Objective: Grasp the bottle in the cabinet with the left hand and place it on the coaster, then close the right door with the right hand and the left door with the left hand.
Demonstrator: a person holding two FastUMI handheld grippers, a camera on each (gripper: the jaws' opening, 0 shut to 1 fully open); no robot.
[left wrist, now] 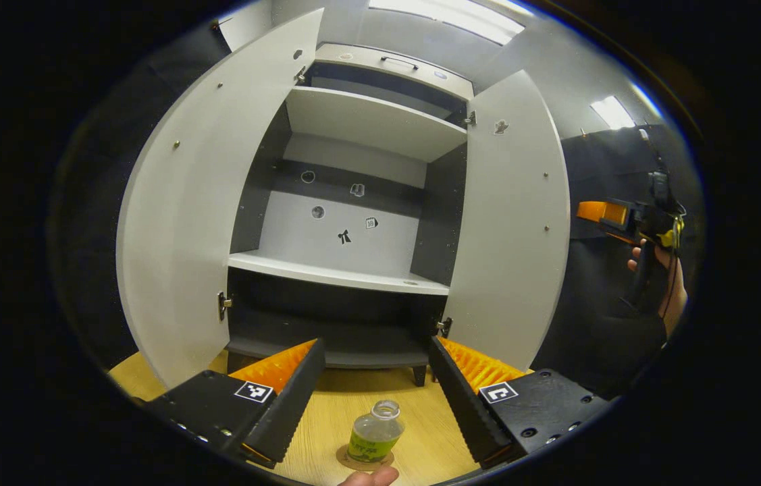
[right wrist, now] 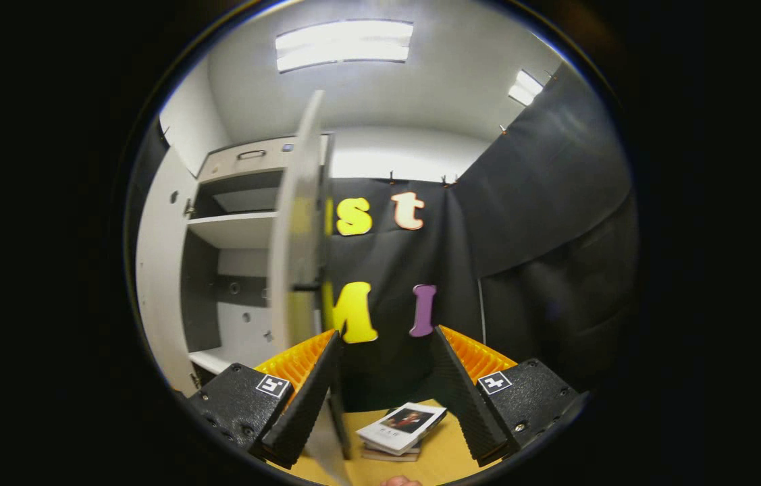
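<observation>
A small clear bottle (left wrist: 376, 433) with a green label stands upright on a round brown coaster (left wrist: 350, 463) on the wooden table, in front of the cabinet. My left gripper (left wrist: 376, 398) is open above it, fingers apart on either side and not touching it. The cabinet (left wrist: 346, 270) has both doors swung wide: left door (left wrist: 198, 223), right door (left wrist: 512, 229). My right gripper (right wrist: 383, 395) is open, and the right door's edge (right wrist: 296, 250) stands just ahead of its left finger. In the left gripper view the right gripper (left wrist: 623, 217) is held off to the right, past the right door.
A stack of books (right wrist: 402, 428) lies on the wooden table (right wrist: 437, 449) below my right gripper. Black cloth walls close the booth on the right. The cabinet's middle shelf (left wrist: 336, 273) holds nothing. A fingertip (left wrist: 370, 477) shows at the bottom edge.
</observation>
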